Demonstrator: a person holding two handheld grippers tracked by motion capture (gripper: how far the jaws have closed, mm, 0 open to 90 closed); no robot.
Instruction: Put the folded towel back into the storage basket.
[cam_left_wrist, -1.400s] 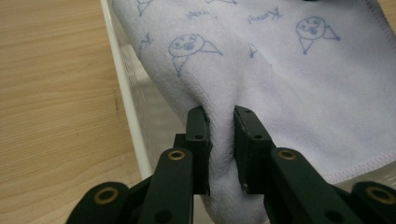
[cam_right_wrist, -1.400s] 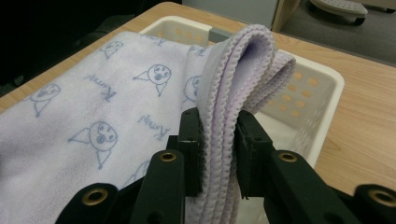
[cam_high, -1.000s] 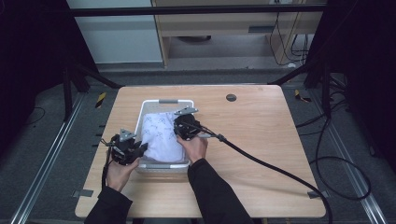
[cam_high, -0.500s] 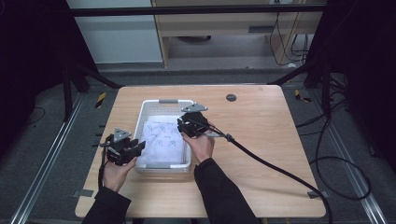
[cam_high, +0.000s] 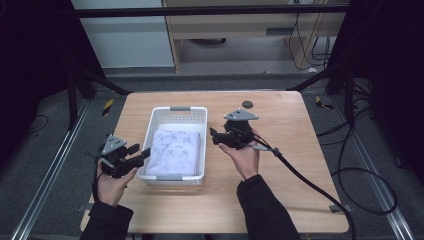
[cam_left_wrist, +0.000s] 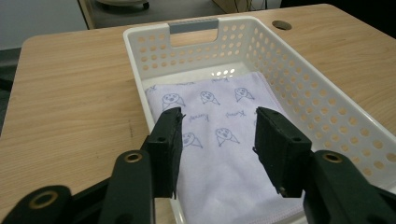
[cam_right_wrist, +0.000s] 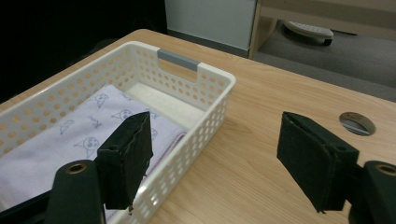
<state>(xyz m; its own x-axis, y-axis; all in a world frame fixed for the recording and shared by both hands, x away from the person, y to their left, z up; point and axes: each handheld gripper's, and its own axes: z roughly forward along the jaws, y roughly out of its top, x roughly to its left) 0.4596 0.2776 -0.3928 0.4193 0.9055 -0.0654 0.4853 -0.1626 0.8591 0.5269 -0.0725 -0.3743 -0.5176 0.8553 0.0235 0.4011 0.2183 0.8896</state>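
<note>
The folded cloth (cam_high: 176, 153) lies flat in the white basket (cam_high: 178, 111), long axis running from the basket's grey handle end toward me, and my left gripper (cam_high: 142, 155), jaws parted and empty, sits just at the basket's near-left rim, closer than my right gripper (cam_high: 214, 137), jaws wide and empty, beside its right wall over the counter (cam_high: 295, 165). My left gripper view looks straight down the cloth between its jaws; my right gripper view instead shows the basket wall between its jaws and the cloth.

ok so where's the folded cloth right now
In the high view the folded cloth lies flat inside the white basket at the table's left-centre, filling its near part, between the two grippers.
</note>
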